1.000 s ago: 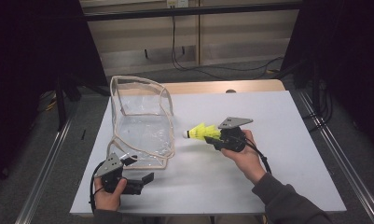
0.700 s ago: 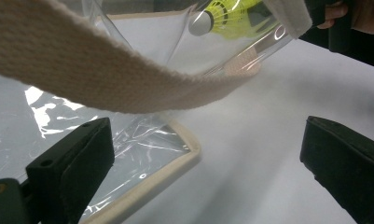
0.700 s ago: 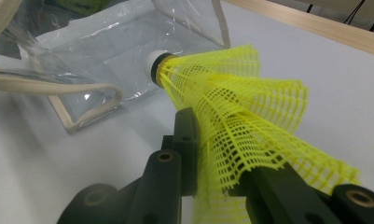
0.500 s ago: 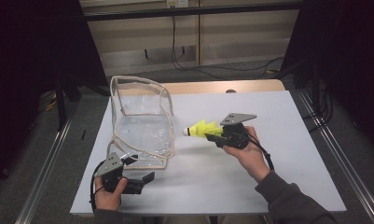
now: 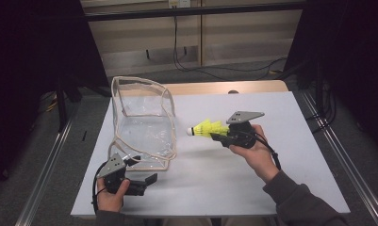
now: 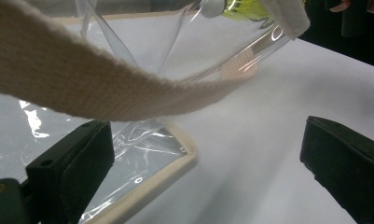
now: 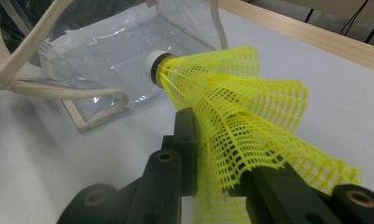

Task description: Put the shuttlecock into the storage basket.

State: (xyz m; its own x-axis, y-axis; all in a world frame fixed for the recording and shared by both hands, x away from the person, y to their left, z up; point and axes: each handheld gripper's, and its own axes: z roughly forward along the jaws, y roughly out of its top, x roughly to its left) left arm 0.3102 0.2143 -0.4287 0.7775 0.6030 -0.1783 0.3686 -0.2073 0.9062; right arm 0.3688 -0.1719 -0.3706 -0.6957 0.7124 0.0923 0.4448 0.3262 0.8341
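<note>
Nearest to me, at the near left of the tabletop [image 5: 290, 141], my left gripper [image 5: 144, 181] rests low with its fingers [image 6: 72, 163] spread wide and nothing between them. In the left gripper view the bag's cream webbing strap [image 6: 96, 88] hangs across just above them, and one finger lies right by the bag's near bottom corner. I cannot tell whether it touches the plastic.

Farther in and to the right, my right gripper [image 5: 219, 135] is lifted off the tabletop, its fingers [image 7: 184, 140] pinching the yellow mesh skirt of the shuttlecock [image 5: 206, 128]. The skirt is squeezed between them in the right gripper view, and the white cork tip points left toward the bag.

Beyond my left hand, the clear bag [image 5: 144, 127] stands upright on the left half of the tabletop with its cream-edged mouth open at the top. The shuttlecock hangs just beside its right wall, outside it and below the rim.

As I judge it, the pickup is done and the carry is mostly done. What is left is to raise the shuttlecock over the rim, bring it above the opening and let go. The bag is limp, so my left gripper may need to steady it.
</note>
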